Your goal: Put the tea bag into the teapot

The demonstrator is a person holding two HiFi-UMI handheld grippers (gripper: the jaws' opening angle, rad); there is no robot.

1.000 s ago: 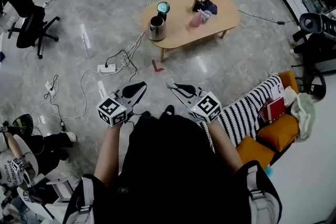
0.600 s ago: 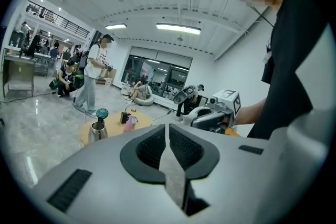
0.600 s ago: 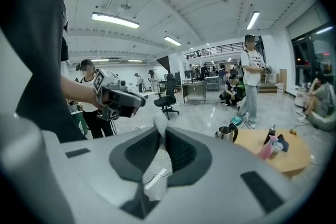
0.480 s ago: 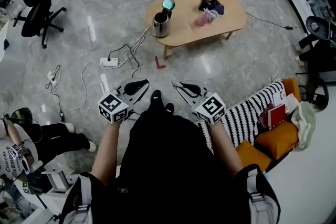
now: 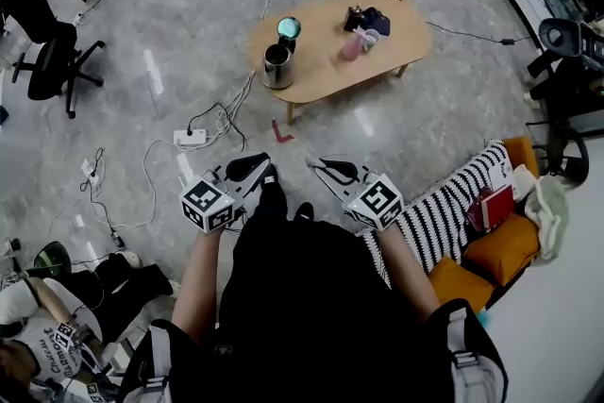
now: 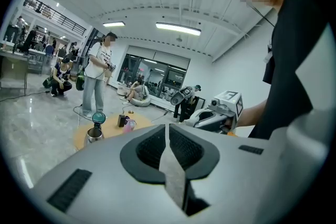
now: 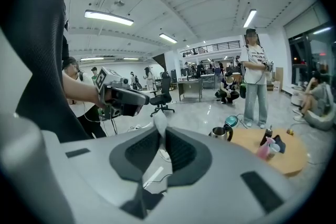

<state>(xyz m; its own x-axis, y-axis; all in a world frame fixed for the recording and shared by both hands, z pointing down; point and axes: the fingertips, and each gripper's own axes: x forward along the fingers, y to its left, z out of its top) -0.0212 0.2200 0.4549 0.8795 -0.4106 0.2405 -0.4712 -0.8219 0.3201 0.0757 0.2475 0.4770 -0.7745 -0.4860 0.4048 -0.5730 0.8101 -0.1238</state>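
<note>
Jaws together on the left gripper (image 5: 255,163), nothing held; likewise on the right gripper (image 5: 321,167); well ahead of both, across open floor, a low wooden table (image 5: 321,61); upright at its left end, nearer the left gripper, the metal teapot (image 5: 276,67); tea bag too small to pick out among the small things (image 5: 363,22) further right; no readable writing.

You hold your left claw (image 5: 257,163) and right claw (image 5: 319,167) level before your torso (image 5: 302,297), jaws pressed together on each.
</note>
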